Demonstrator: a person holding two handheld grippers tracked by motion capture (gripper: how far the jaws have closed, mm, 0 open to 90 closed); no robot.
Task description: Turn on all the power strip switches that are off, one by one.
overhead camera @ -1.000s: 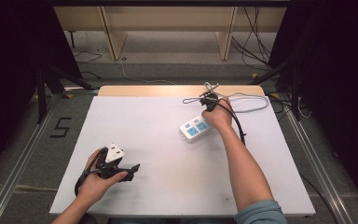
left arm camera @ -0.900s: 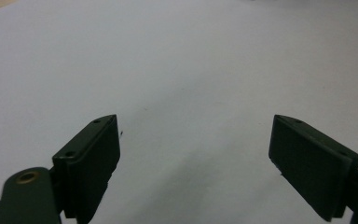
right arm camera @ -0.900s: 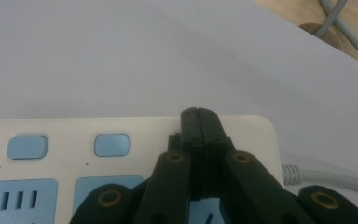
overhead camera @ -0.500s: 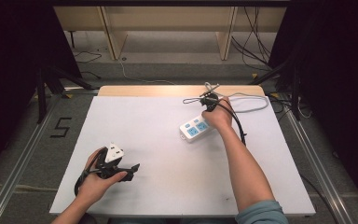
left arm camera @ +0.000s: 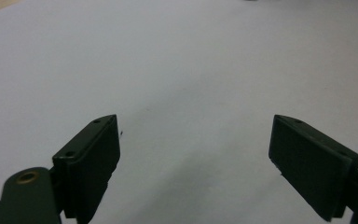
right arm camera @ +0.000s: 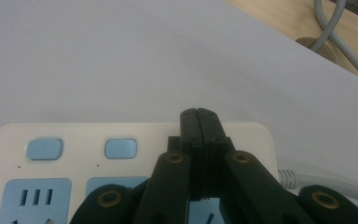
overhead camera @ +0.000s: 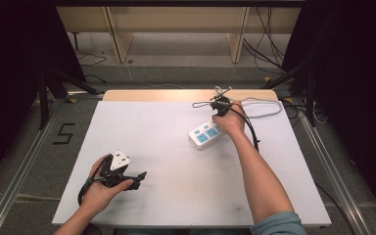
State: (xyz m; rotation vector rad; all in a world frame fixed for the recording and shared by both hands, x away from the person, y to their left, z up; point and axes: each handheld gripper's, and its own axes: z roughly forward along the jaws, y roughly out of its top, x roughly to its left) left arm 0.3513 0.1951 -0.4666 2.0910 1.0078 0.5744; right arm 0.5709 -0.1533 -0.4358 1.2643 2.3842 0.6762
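High view: left gripper (overhead camera: 139,177) low on white surface (overhead camera: 176,147), right gripper (overhead camera: 214,113) at power strip (overhead camera: 205,135). Left gripper view: jaws wide apart, empty. Right gripper view: jaws pressed together over strip's end, blue buttons (right arm camera: 121,148) visible.

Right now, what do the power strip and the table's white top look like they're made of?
The power strip looks like smooth moulded plastic: an off-white casing with rounded corners and pale blue buttons and socket faces. The white top reads as a matte sheet, perhaps paper or laminate; it shows no glare. A strip of bare wood, probably plywood or veneer, runs along its far edge.
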